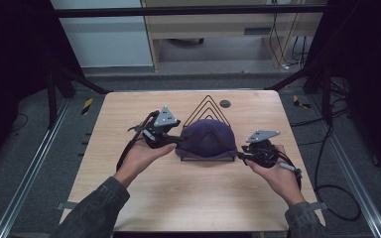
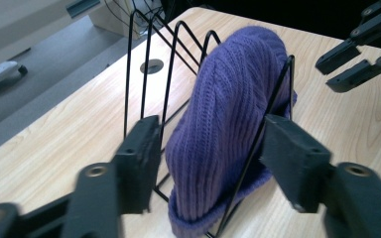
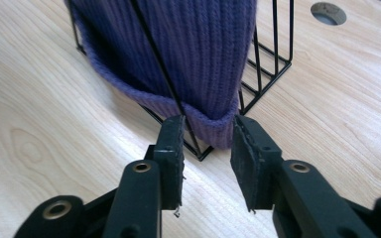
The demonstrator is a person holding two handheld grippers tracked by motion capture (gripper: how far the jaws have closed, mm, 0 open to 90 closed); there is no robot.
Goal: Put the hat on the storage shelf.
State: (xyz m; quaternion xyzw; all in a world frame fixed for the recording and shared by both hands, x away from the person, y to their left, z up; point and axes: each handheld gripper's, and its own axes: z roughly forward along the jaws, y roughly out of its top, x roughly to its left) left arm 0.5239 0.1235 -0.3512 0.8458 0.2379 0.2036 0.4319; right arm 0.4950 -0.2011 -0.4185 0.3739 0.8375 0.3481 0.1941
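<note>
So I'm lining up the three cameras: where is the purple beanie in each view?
High view: beanie at table centre, in the wire rack, between both grippers.
Left gripper view: beanie mid-frame, between the open jaws.
Right gripper view: beanie top centre, its hem just beyond the jaws.
Shared landmark: the round table hole.

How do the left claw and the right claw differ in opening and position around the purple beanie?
The left claw is spread wide, its jaws standing either side of the purple knitted beanie and the black wire rack; the right claw is open only narrowly. The left claw straddles the beanie's side, while the right claw sits at the folded brim's lower corner. Both are open, gripping nothing yet, and both point inward at the beanie from opposite ends.
</note>
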